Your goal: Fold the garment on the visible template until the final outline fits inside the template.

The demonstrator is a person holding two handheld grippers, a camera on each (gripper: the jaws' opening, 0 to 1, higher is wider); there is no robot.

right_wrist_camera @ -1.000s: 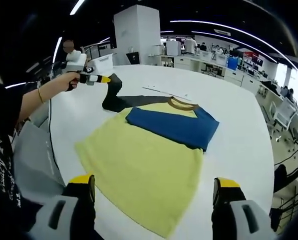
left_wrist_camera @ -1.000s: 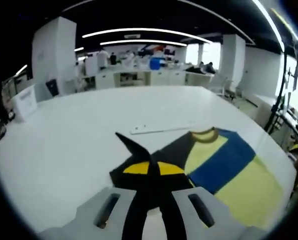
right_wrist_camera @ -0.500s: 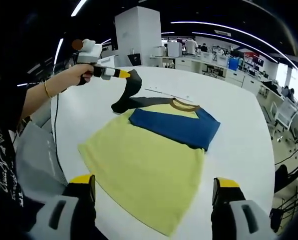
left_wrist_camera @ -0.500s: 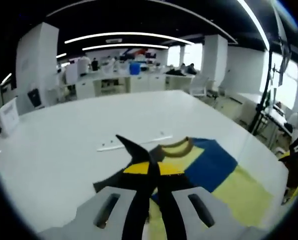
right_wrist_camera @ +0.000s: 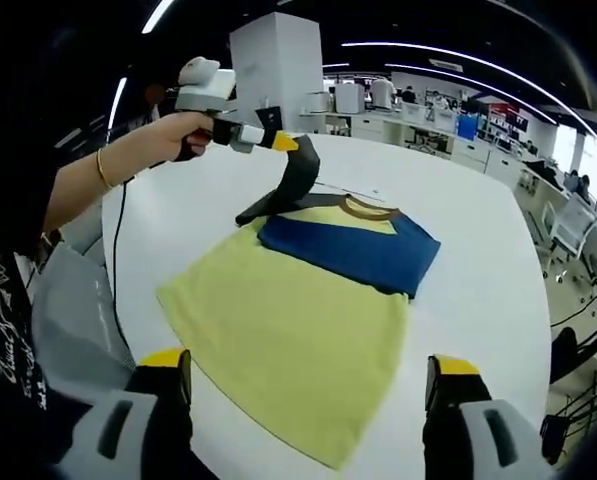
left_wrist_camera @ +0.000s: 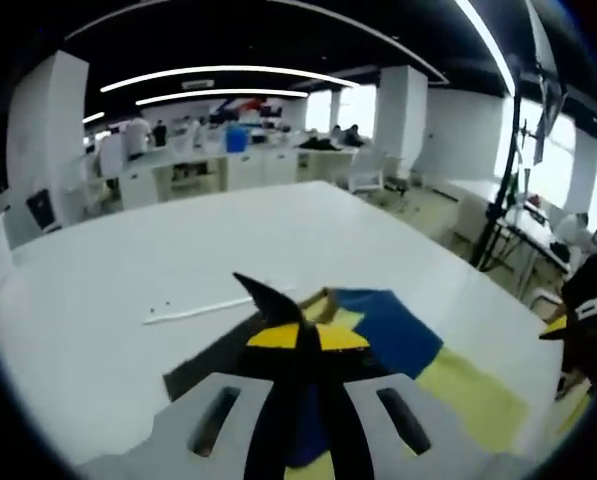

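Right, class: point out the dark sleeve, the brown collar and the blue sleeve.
dark sleeve (right_wrist_camera: 296,180), right gripper view, on the lifted part below the left gripper's tips.
brown collar (right_wrist_camera: 366,209), right gripper view, on its front edge.
blue sleeve (right_wrist_camera: 353,253), right gripper view, mid-panel.

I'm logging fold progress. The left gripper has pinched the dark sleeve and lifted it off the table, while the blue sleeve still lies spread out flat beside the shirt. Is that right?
Not quite. In the right gripper view, the left gripper does hold the dark sleeve lifted off the table, but the blue sleeve is already folded across the yellow shirt, not spread out beside it.
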